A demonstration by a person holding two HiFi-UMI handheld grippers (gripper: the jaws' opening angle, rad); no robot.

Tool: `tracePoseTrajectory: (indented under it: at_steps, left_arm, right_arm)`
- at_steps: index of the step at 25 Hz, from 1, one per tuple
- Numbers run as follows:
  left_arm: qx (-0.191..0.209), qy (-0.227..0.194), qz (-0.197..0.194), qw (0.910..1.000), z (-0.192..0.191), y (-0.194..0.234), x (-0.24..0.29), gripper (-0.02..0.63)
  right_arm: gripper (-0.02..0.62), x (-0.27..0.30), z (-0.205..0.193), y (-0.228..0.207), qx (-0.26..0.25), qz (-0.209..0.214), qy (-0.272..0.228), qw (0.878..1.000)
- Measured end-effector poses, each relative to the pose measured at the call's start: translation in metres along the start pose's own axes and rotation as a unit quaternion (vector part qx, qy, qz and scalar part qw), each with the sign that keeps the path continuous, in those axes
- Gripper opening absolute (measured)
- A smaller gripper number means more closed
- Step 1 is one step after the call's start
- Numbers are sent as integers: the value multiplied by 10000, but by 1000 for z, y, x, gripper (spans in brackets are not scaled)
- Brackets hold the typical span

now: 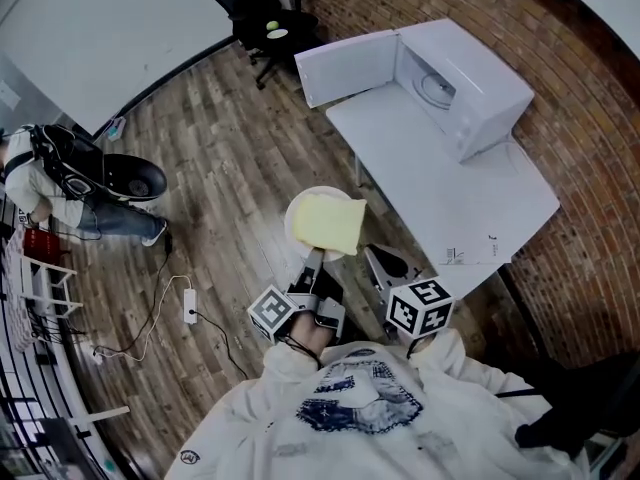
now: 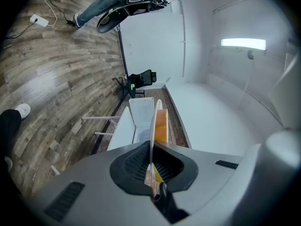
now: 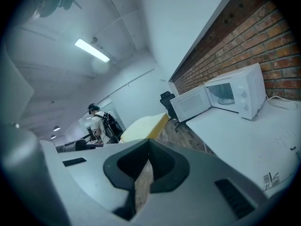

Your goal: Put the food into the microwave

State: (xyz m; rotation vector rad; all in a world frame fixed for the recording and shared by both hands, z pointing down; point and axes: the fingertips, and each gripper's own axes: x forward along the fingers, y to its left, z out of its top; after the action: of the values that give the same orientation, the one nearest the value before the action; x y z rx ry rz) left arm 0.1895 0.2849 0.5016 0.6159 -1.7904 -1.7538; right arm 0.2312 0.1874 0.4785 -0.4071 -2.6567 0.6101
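The microwave (image 1: 480,88) gapes, its door (image 1: 345,66) swung wide to the left, a bare stretch of white table (image 1: 440,188) before it. Only the table's left edge lies between the raised plate (image 1: 292,220) and that opening.

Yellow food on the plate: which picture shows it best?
The head view: the yellow food lies flat on the white plate, seen from above. The left gripper view shows it edge-on beside the plate; the right gripper view shows only a corner.

This looks like an office room: brick wall (image 1: 590,188), wood floor (image 1: 220,168), black office chair (image 1: 250,3), white table (image 1: 440,198), tube ceiling light (image 3: 92,50).
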Motion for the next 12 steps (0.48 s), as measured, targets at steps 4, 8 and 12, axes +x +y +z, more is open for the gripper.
tracePoseTrajectory:
  at_steps: [4,8,12]
  left_arm:
    - [-37,161,10,9999,40,-3,28,17]
    - [-168,321,-32,9993,75,-5,56,17]
    - [-101,462,55,9989,107,1,73,17]
  right_arm:
    - [14,44,15,4,47,-150,-45,9999]
    - [14,83,25,4,126,-345,-65,9993]
    - [14,116,31,4,206,-491,-98,9985]
